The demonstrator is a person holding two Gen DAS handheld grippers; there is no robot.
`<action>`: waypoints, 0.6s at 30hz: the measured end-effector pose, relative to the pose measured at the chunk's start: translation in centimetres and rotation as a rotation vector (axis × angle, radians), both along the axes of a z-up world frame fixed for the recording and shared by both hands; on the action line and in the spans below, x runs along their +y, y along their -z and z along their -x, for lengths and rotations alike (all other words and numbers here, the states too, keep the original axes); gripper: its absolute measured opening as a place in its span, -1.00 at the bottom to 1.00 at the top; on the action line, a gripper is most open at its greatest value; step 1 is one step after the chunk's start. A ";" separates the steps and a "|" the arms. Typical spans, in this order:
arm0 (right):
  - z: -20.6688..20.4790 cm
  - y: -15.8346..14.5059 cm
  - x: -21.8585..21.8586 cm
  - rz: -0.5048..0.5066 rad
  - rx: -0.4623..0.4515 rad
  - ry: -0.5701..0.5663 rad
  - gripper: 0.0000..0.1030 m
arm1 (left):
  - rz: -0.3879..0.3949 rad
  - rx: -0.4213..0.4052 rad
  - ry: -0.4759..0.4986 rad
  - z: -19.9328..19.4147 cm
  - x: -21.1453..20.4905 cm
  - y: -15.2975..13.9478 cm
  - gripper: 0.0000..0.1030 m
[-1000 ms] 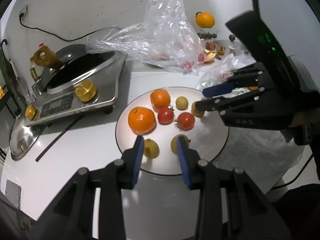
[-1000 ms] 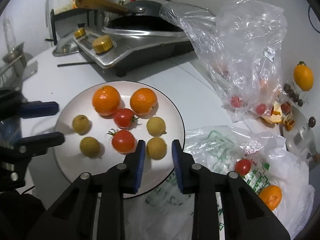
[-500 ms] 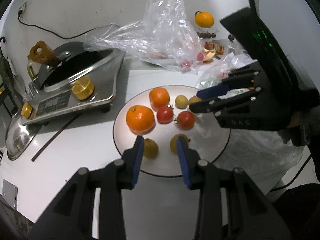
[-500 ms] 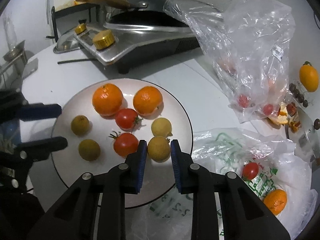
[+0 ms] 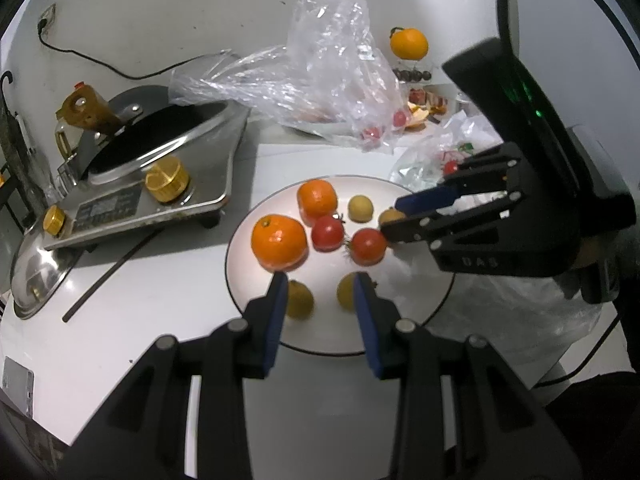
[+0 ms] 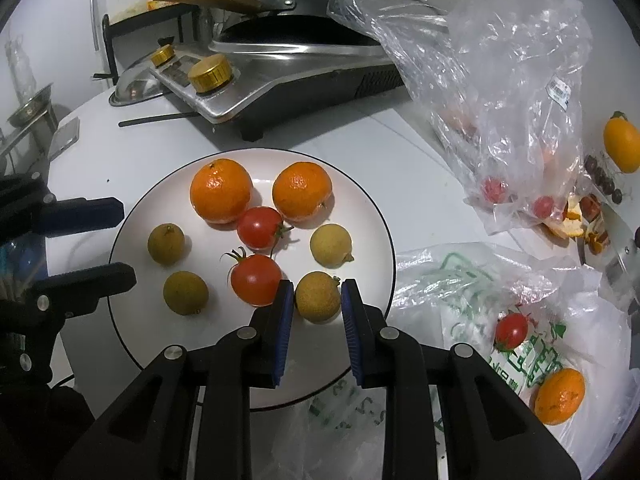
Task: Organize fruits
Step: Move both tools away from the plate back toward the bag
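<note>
A white plate [image 6: 360, 220] holds two oranges [image 6: 221, 190], two tomatoes [image 6: 256, 279] and several small yellow-brown longans. My right gripper [image 6: 317, 286] is shut on the longan [image 6: 317, 300] at the plate's near right, which still rests on the plate. In the left wrist view the right gripper [image 5: 394, 218] reaches in from the right, with that longan [image 5: 387, 215] between its tips. My left gripper [image 5: 320, 280] hovers over the plate's near edge [image 5: 400, 300], open by a narrow gap with nothing in it. One longan [image 5: 300, 304] lies just left of its fingers.
A steel stove [image 5: 160, 184] with a black pan stands behind the plate. A dark stick [image 5: 112, 272] and a steel lid [image 5: 36, 272] lie to its left. A clear bag [image 6: 500, 80] holds tomatoes. A white bag [image 6: 460, 288] holds a tomato and an orange. Another orange [image 6: 622, 144] sits far right.
The right gripper's jaws have drawn in around the longan at the plate's right side. The left gripper has stayed where it was.
</note>
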State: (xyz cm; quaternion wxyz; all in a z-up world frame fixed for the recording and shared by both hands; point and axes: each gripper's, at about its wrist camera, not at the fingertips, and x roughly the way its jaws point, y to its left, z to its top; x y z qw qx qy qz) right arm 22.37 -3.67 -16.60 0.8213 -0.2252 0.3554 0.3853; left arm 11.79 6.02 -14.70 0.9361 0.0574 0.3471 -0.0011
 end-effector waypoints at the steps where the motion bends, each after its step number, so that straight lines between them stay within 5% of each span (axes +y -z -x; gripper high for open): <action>1: 0.0 0.0 -0.1 -0.003 0.002 0.004 -0.49 | -0.001 0.000 0.001 0.0 -0.1 0.0 -0.31; 18: 0.4 -1.7 -2.5 -0.060 -0.017 0.035 -0.39 | 0.010 -0.010 0.008 -0.4 -1.2 -0.7 -0.31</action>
